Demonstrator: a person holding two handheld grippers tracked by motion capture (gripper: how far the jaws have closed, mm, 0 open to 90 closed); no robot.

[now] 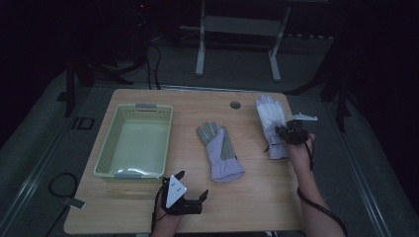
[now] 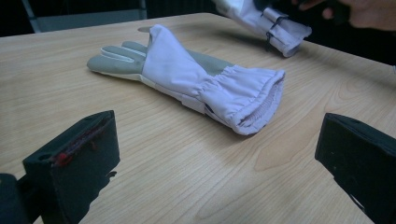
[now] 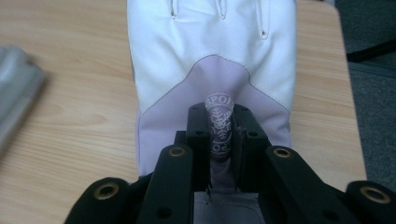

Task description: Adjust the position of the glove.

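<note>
The right gripper has pinched a fold of fabric on the back of a white and lilac glove, its jaws drawn nearly together with the cloth bunched up between them right over a round printed emblem. That glove lies near the right edge of the wooden table, fingers pointing toward the far edge, cuff toward the person; in the left gripper view its cuff appears lifted a little off the wood, though I can't be sure. Nearer the middle of the table a second glove lies flat, grey palm patch showing, cuff toward the near edge, well apart from the first. Toward the left edge sits a pale green plastic basket with perforated walls. The left gripper rests at the near edge, just below the basket's near right corner, jaws spread wide with only bare wood between them, pointed at the middle glove.
</note>
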